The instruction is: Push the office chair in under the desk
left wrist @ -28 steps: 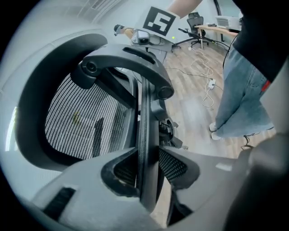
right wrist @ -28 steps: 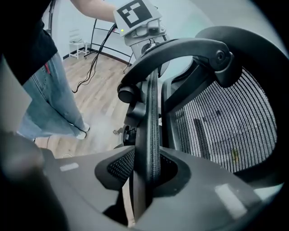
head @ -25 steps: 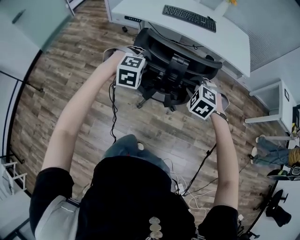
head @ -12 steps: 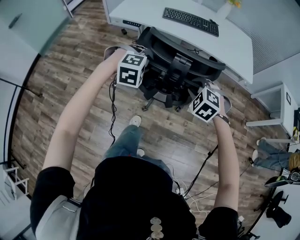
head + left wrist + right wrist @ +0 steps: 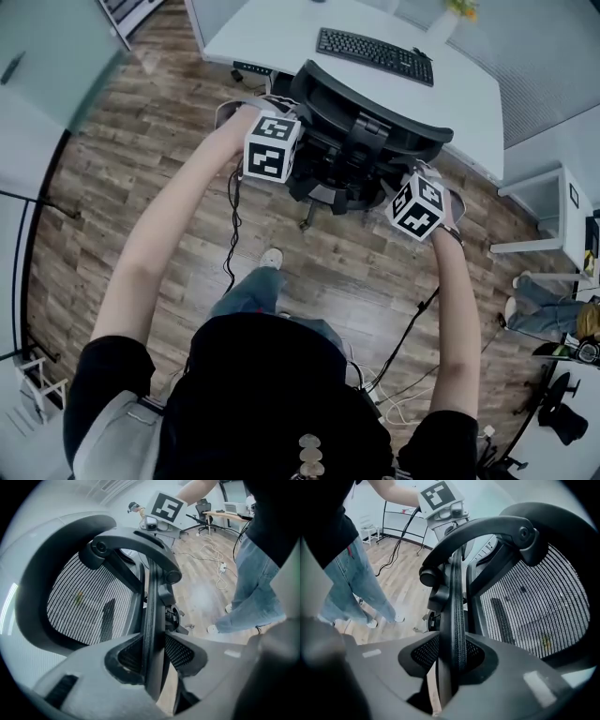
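The left gripper (image 5: pixel 151 660) is clamping its jaws, part closed, on the thin rim (image 5: pixel 151 602) of the chair's mesh back, pads pressing on both faces. The right gripper (image 5: pixel 451 660) is gripping the opposite side rim the same way, so the chair (image 5: pixel 366 117) is being held at both edges of its back.

Since a second ago the chair has been rolling toward the desk (image 5: pixel 469 89): its back is now sitting close to the desk's near edge, where before a strip of floor (image 5: pixel 141 159) was showing between them. The person is stepping after it, one shoe (image 5: pixel 271 259) now forward. The seat is probably sliding under the top already, so the push seems to be nearing its end.

A keyboard (image 5: pixel 375 52) is lying on the desk, well clear. A castor leg (image 5: pixel 309 220) is still showing behind the back. The left gripper's cable (image 5: pixel 230 234) is hanging near that leg and could snag. A side table (image 5: pixel 548 202) is standing well to the right, out of the path. The tall back itself will likely be meeting the desk edge first and setting the limit.
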